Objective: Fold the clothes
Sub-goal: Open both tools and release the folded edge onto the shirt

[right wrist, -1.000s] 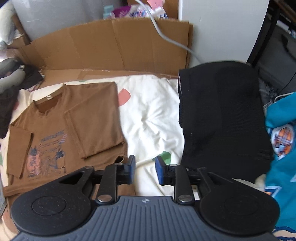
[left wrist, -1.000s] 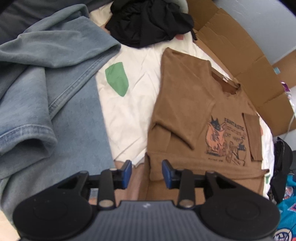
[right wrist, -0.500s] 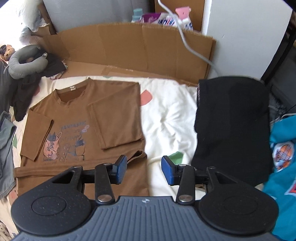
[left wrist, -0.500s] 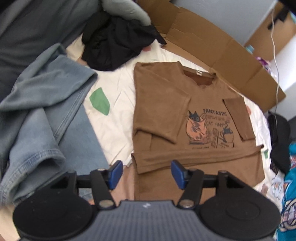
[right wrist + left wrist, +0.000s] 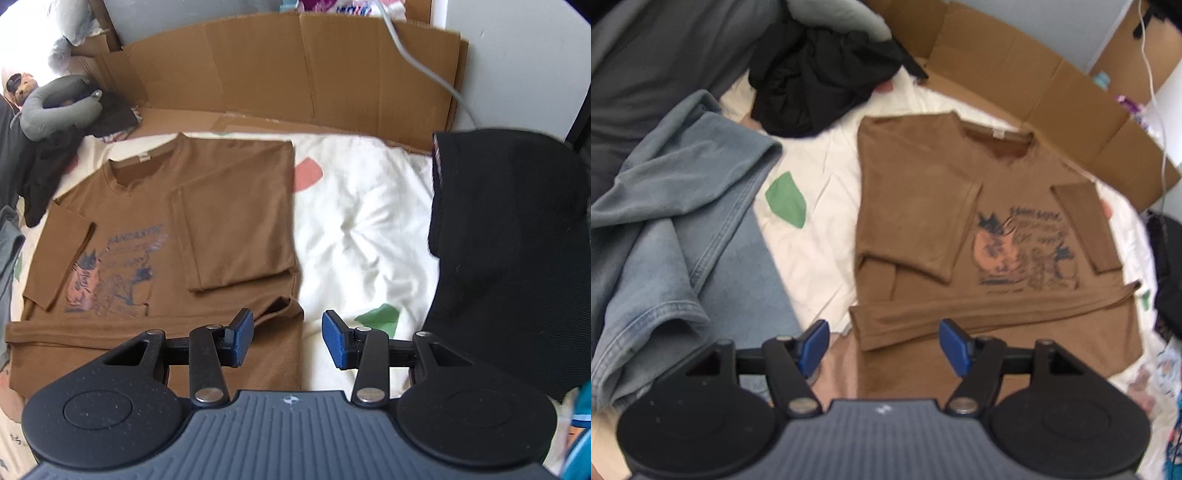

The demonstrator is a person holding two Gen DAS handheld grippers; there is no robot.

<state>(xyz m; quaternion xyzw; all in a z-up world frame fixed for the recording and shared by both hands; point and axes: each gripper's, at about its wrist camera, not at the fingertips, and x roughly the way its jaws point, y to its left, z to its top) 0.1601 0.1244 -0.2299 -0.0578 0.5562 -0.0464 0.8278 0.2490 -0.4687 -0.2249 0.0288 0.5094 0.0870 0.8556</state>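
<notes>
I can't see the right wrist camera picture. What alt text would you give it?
A brown T-shirt with a cartoon print lies on a white bedspread, its sleeves and bottom edge folded in. The right gripper hovers at its lower corner, blue pads apart and holding nothing. A black garment lies to the right, cardboard behind.

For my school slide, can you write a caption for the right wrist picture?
Open tongs hover over a partly folded brown T-shirt on a white blanket.

White bed [image 5: 369, 221]: brown shirt [image 5: 923, 206], jeans [image 5: 676, 221], black clothes [image 5: 820, 81].
</notes>
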